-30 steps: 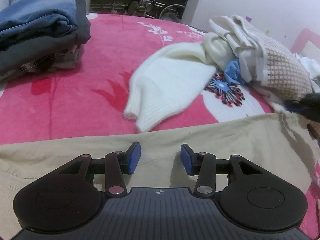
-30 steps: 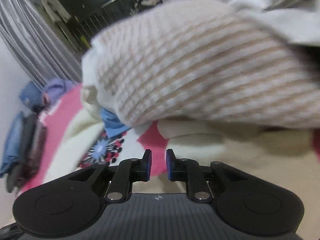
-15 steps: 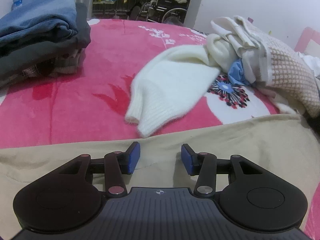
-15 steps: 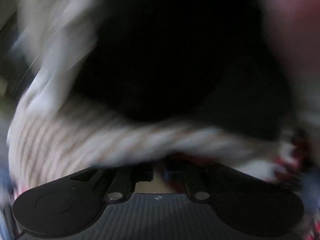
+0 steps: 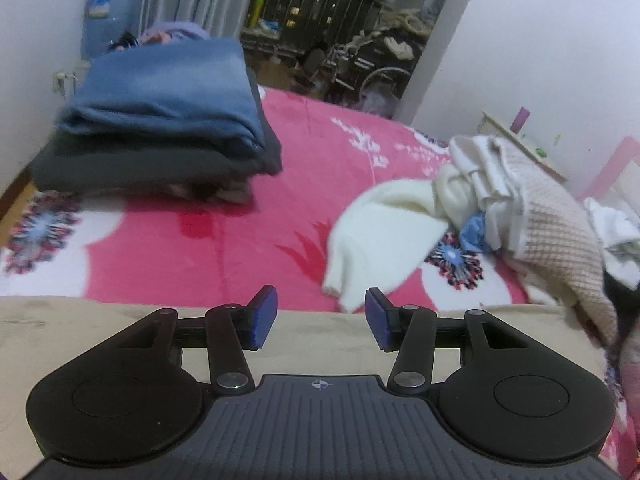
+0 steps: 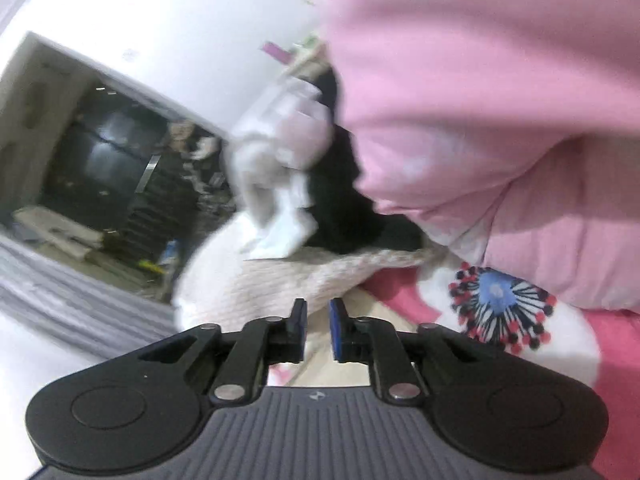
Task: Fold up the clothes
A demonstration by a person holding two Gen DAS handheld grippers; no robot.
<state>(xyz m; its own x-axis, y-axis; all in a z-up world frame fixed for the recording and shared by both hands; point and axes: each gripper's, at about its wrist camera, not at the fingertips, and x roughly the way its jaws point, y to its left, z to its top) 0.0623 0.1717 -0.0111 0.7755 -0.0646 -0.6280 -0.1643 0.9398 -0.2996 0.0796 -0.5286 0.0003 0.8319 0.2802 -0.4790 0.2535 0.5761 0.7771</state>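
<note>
Left gripper has just been opening, empty above the beige garment on the bed. Right gripper is nearly closed, holding nothing. Risk: snagging that unfolded heap nearby.

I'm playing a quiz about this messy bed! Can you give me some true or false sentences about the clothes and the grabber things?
1. The blue folded garment sits on top of the clothes stack. True.
2. The left gripper is squeezing the white sweater. False: its jaws are apart and empty; the white sweater lies further off.
3. The blanket is pink with flowers. True.
4. The right gripper holds a sock. False: nothing sits between its pads.
</note>
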